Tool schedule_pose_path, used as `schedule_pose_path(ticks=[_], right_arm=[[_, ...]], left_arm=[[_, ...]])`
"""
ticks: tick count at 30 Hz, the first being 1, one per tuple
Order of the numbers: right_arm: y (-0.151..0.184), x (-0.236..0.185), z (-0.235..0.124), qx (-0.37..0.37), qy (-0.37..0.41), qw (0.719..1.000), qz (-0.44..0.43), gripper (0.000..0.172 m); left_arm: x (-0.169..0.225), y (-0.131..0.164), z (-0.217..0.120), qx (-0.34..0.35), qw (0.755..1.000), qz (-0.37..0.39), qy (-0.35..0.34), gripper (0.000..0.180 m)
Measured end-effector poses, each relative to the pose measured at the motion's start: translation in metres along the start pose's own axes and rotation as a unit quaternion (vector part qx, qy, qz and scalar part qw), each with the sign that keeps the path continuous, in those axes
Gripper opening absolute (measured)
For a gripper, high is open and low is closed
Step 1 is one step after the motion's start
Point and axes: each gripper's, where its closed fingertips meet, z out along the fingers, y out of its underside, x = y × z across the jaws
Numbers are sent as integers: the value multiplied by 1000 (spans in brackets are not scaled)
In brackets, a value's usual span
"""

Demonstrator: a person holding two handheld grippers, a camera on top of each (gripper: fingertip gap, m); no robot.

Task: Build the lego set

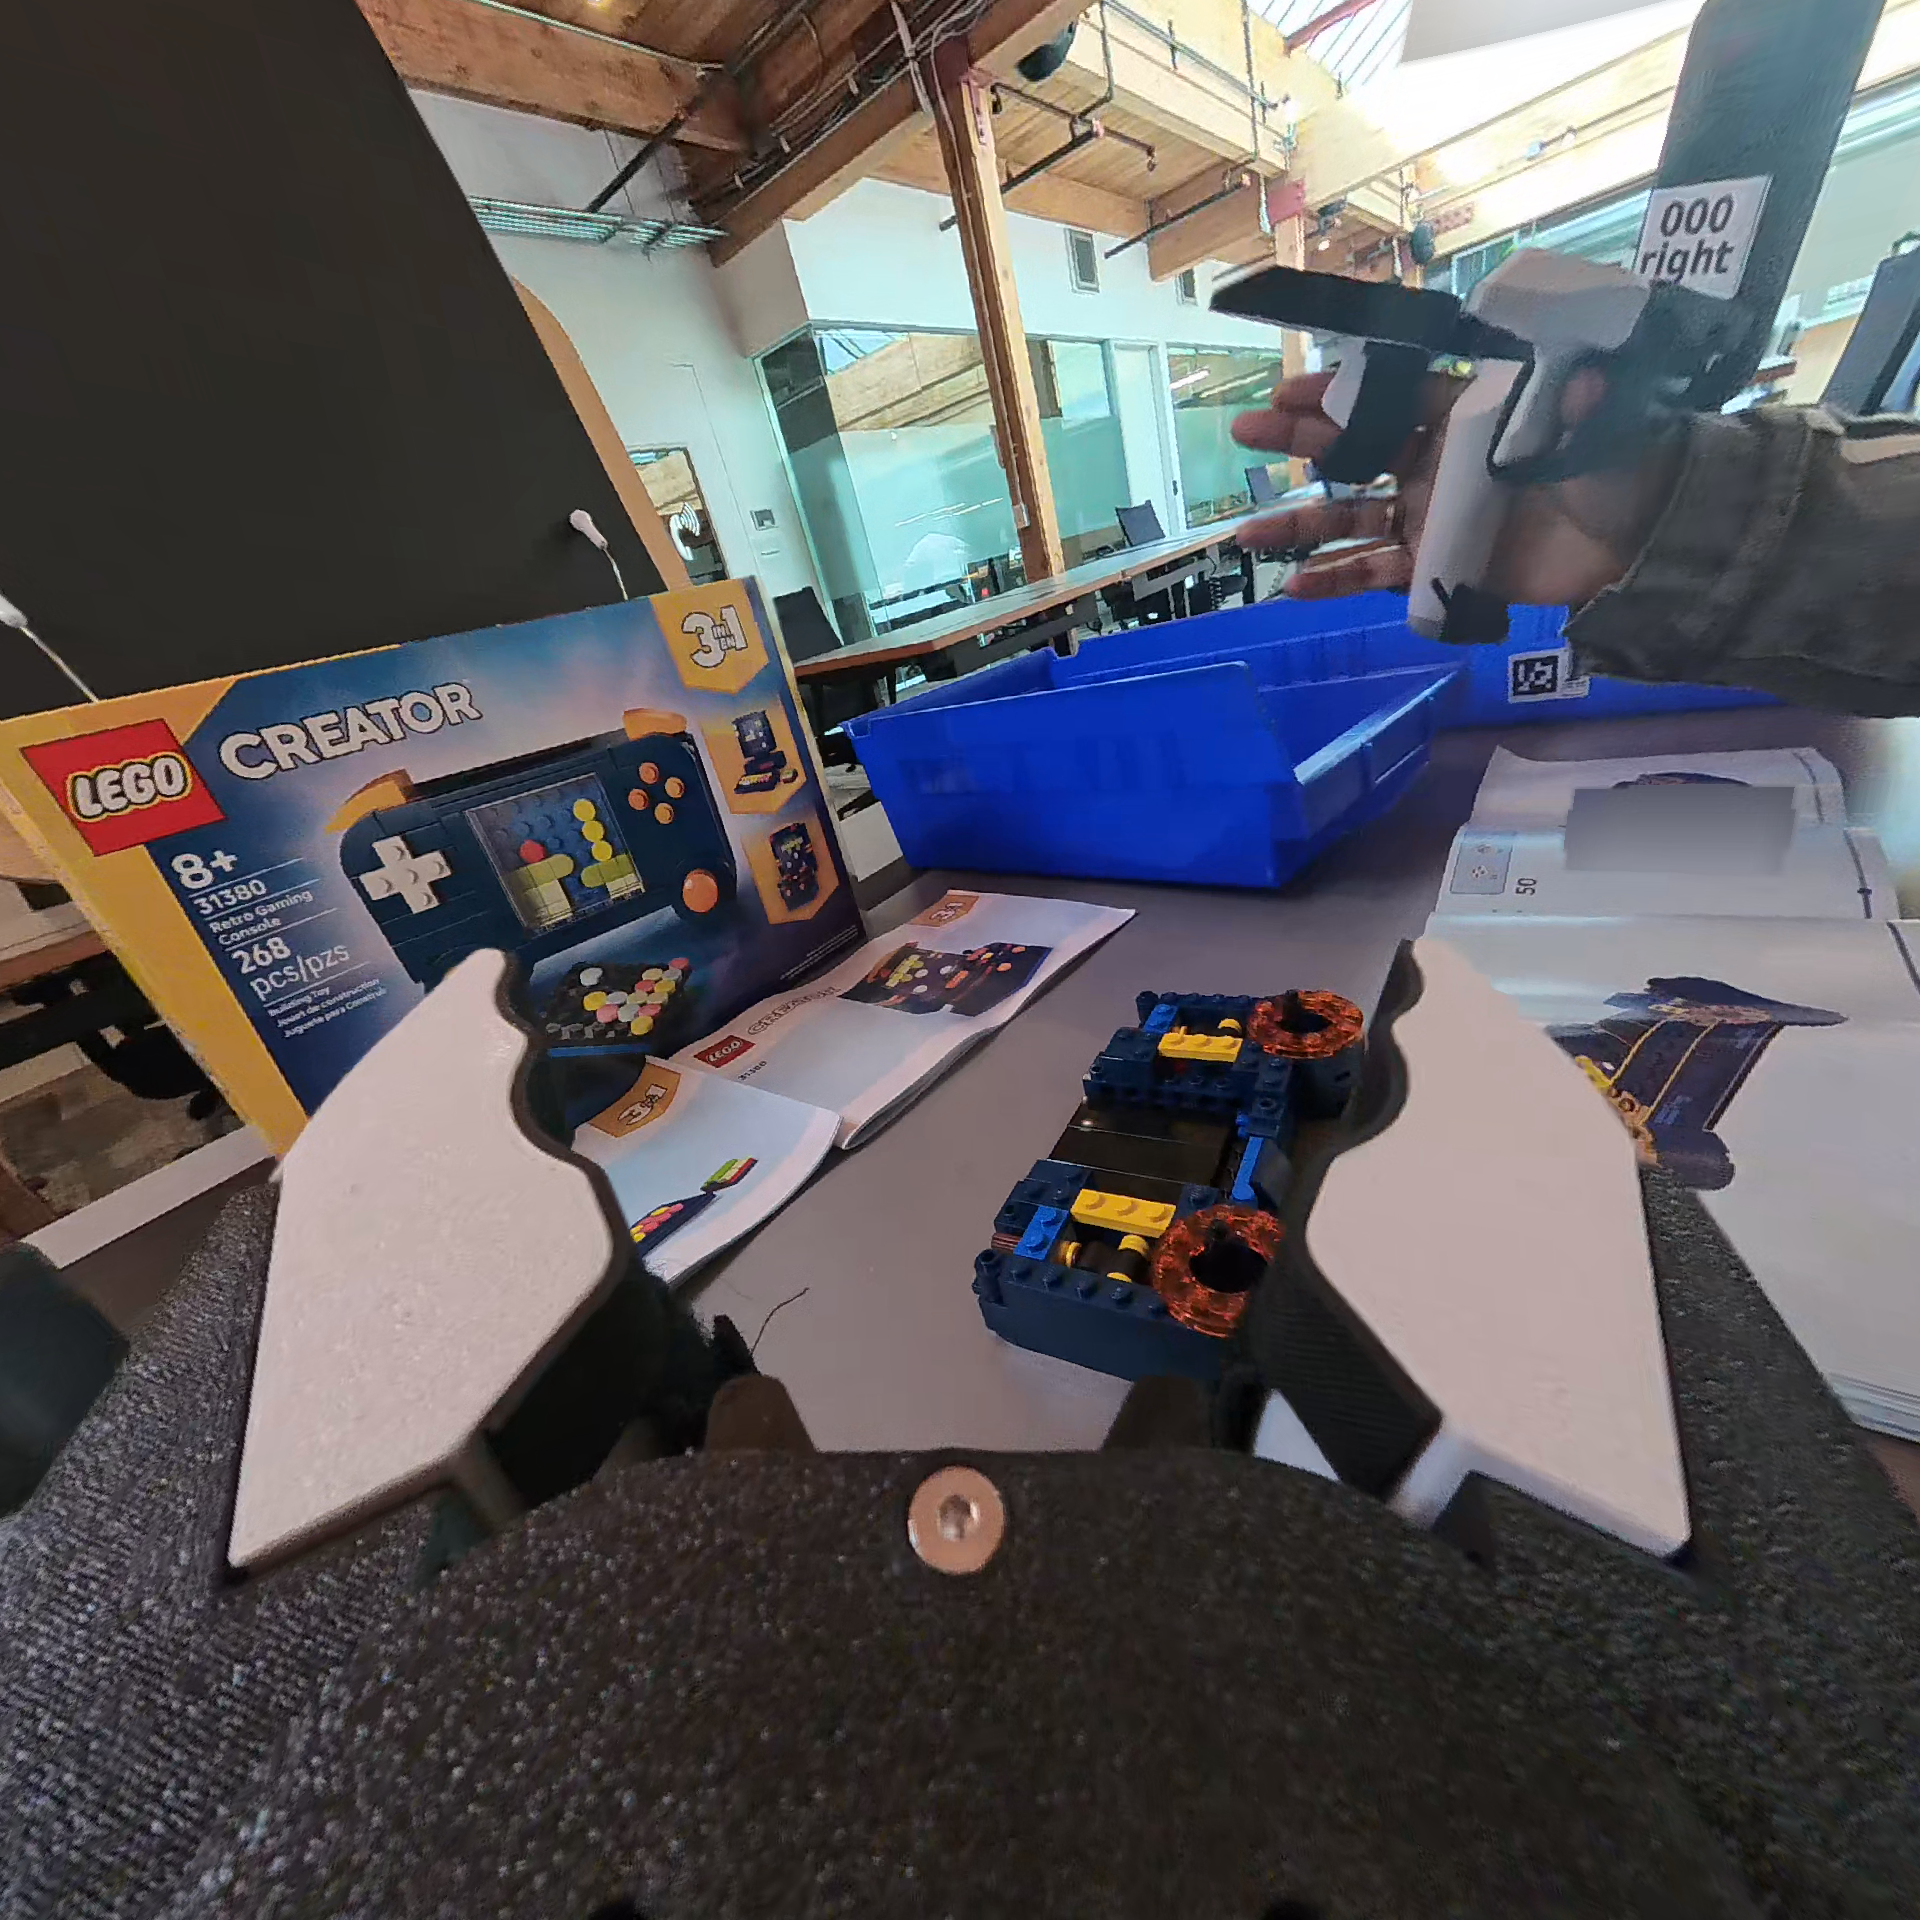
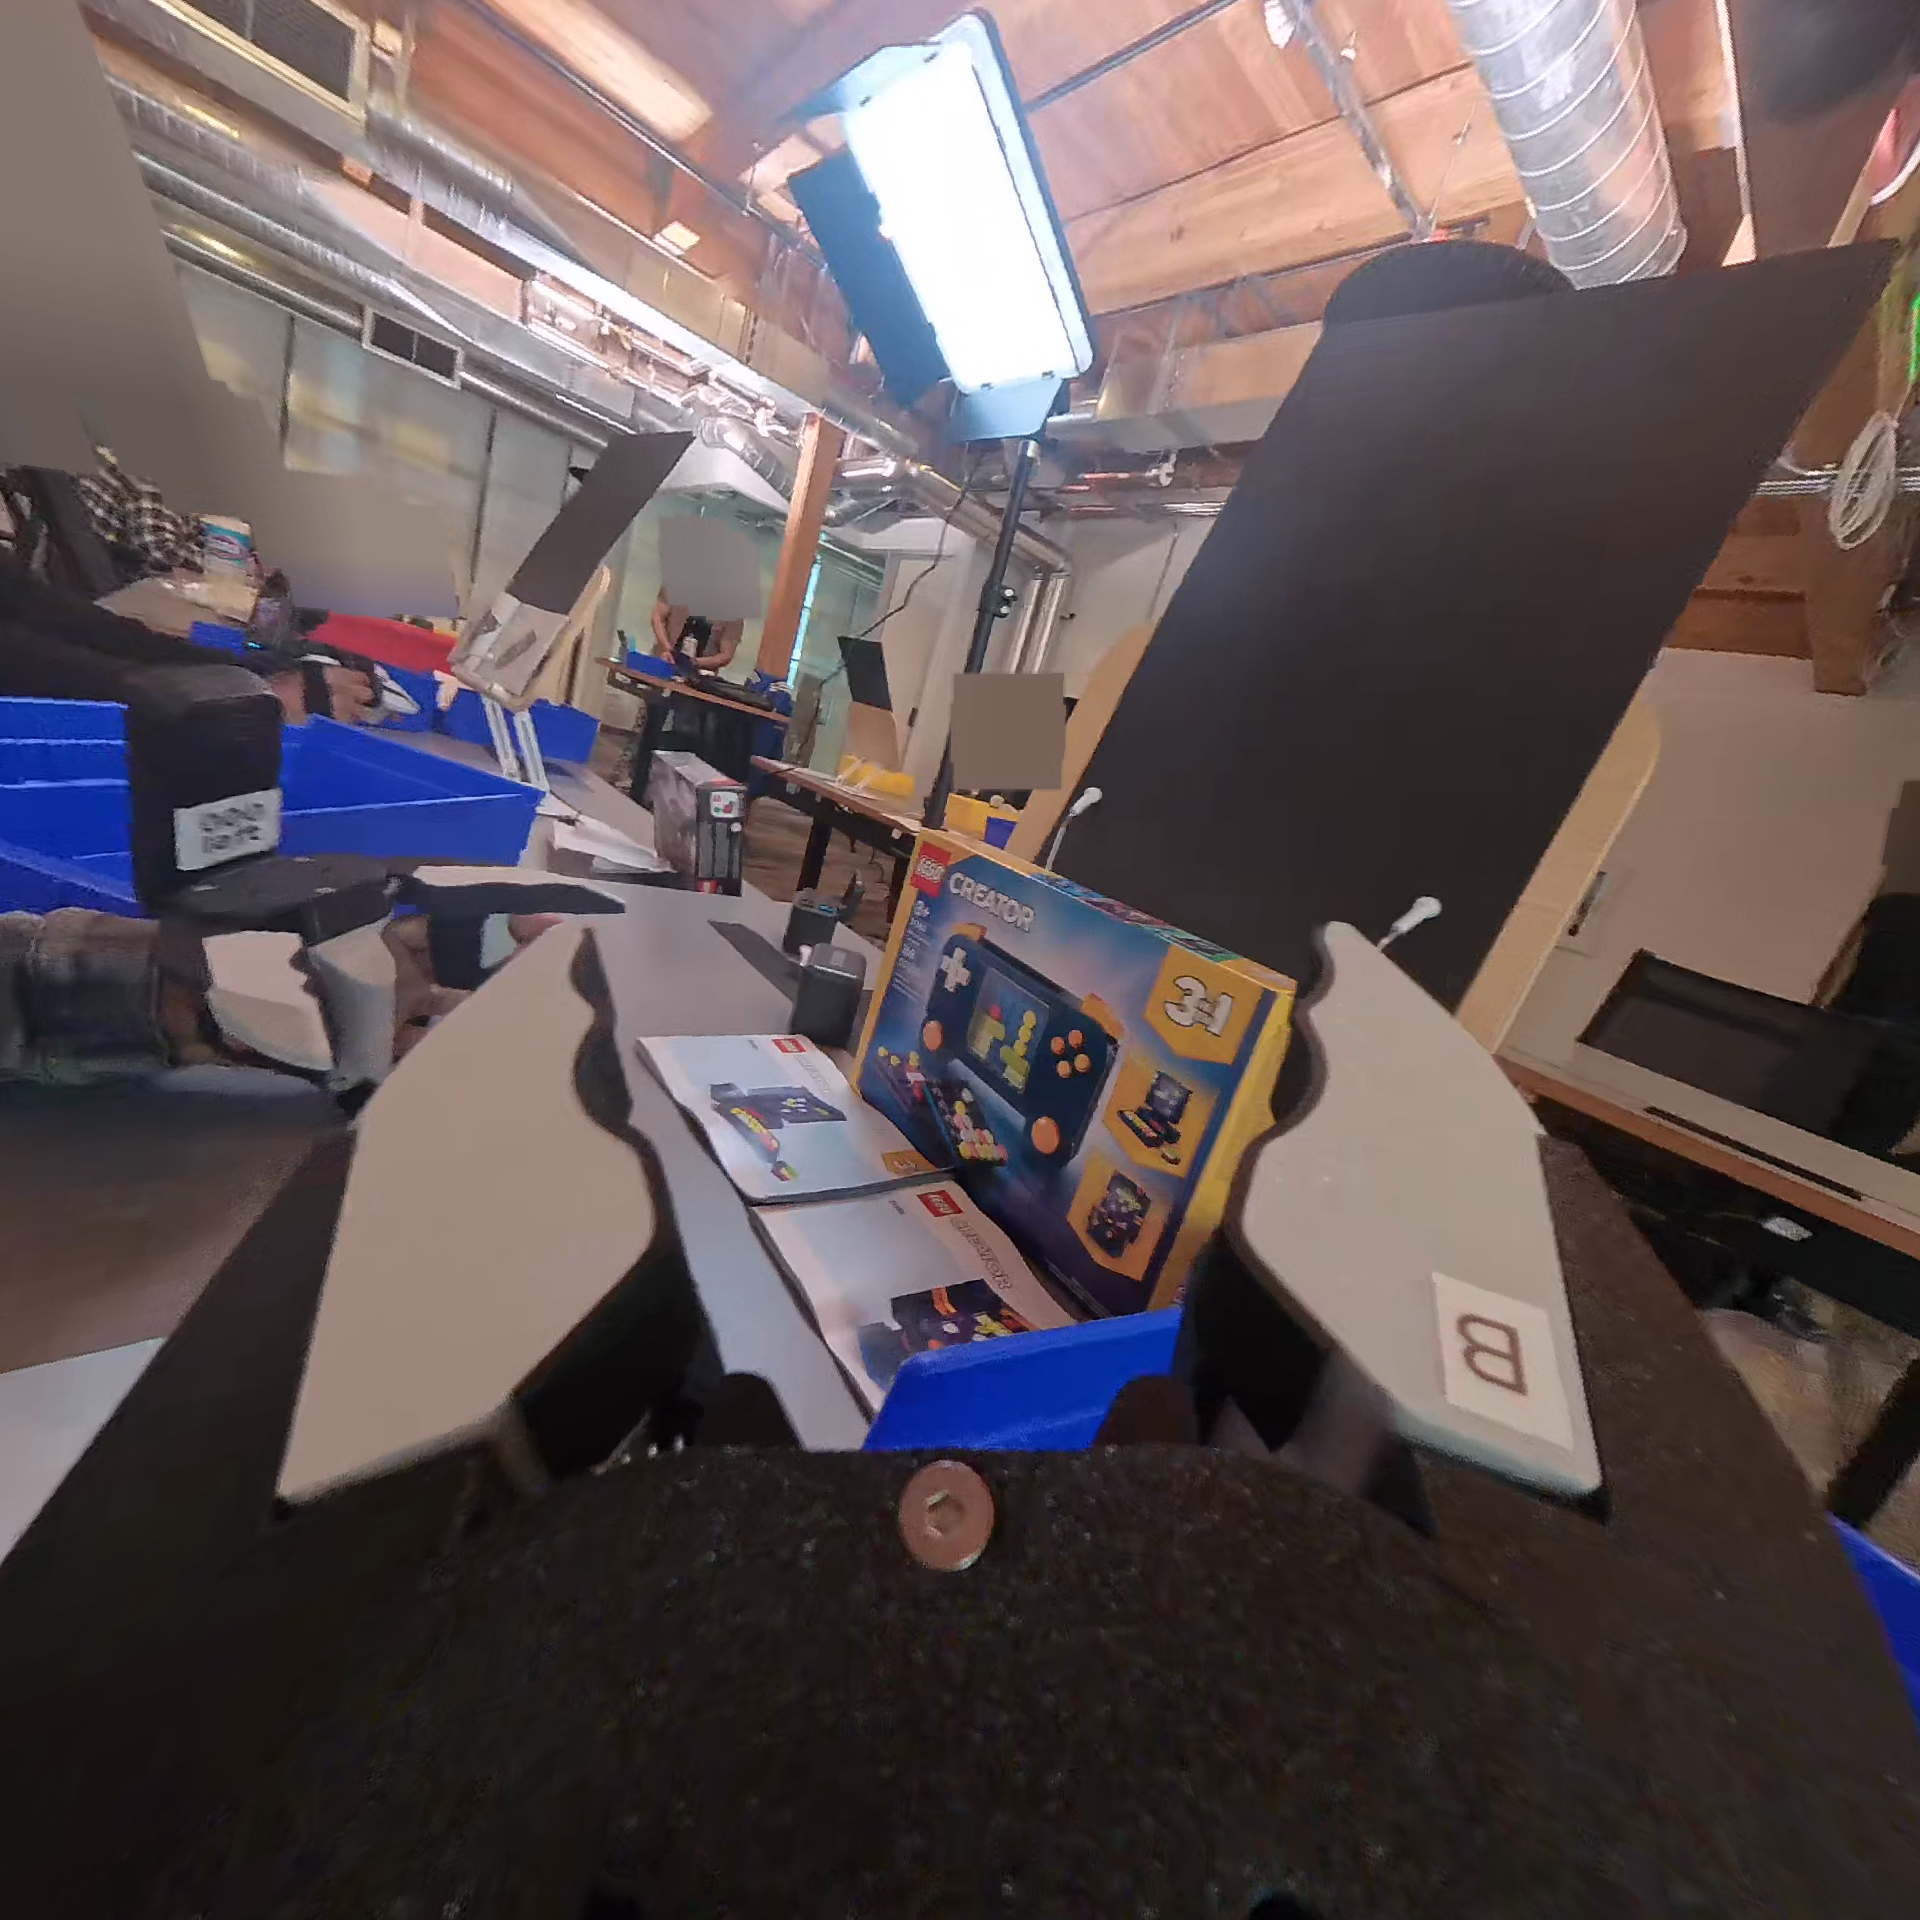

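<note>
My left gripper (image 1: pixel 956 997) is wide open above the grey table (image 1: pixel 1247 935). A dark blue brick model (image 1: pixel 1174 1164) with yellow bricks and two orange rings lies on the table between its fingers, close to the right finger (image 1: pixel 1475 1195); neither pad presses on it. My right gripper (image 2: pixel 945 977) is wide open and empty, raised above a blue bin (image 2: pixel 997 1382); it faces the toy box (image 2: pixel 1081 1081). The right gripper also shows in the left wrist view (image 1: pixel 1382 343), held up by a hand. The left gripper shows at the left of the right wrist view (image 2: pixel 395 894).
The toy box (image 1: pixel 447 852) stands at the table's back, two small booklets (image 1: pixel 894 997) lie before it. A blue bin (image 1: pixel 1143 769) sits behind the model. An open instruction book (image 1: pixel 1714 1039) lies to the right. A lamp on a stand (image 2: pixel 956 208) and black boards (image 2: pixel 1455 623) rise behind.
</note>
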Motion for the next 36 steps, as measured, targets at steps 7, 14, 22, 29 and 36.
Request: schedule_pose_path(ticks=[7,14,22,29,36], right_arm=[[20,-41,8,-55,-94,994,4,77],[40,-69,-3,-148,-196,967,68,0],[92,-139,-36,-322,-382,858,120,4],[127,-173,-27,-332,-407,838,147,15],[142,-175,-23,-332,-405,826,208,13]], left_arm=[[-2,-4,-2,14,999,-31,3,141],[2,-2,-1,9,1000,-23,13,137],[2,-2,-1,11,999,-26,15,131],[5,-3,-1,16,1000,-17,17,119],[17,16,1,-63,997,5,45,83]])
